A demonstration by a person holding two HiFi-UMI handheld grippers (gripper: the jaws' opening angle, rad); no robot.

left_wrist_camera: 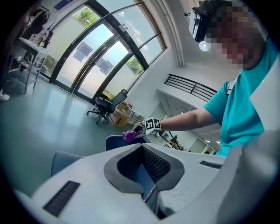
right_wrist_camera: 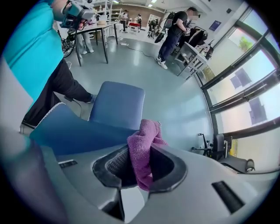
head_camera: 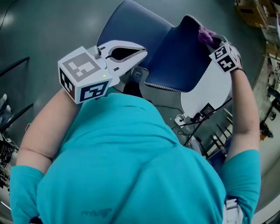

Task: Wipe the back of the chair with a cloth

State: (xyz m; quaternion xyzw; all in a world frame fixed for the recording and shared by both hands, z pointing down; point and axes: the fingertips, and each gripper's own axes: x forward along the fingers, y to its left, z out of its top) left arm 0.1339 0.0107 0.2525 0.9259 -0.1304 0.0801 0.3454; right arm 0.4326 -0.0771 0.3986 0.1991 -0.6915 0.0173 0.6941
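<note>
The blue chair's back (head_camera: 179, 57) tilts toward me in the head view, with its seat (head_camera: 131, 26) beyond it. My right gripper (head_camera: 212, 40) is shut on a purple cloth (head_camera: 205, 34) and holds it against the back's top right corner. The right gripper view has the cloth (right_wrist_camera: 142, 151) bunched between the jaws of that gripper (right_wrist_camera: 141, 168), with the chair back (right_wrist_camera: 74, 131) to the left. My left gripper (head_camera: 142, 54) sits at the back's left edge. The left gripper view shows that gripper (left_wrist_camera: 146, 175) pinching the white-stitched edge of the chair back (left_wrist_camera: 151, 192).
A white round base (head_camera: 212, 94) with black cables lies on the floor under the chair's right side. Cardboard boxes (head_camera: 251, 13) stand at the far right. A black office chair (left_wrist_camera: 105, 105) stands by the windows. People (right_wrist_camera: 173, 33) stand near tables (right_wrist_camera: 94, 30) behind.
</note>
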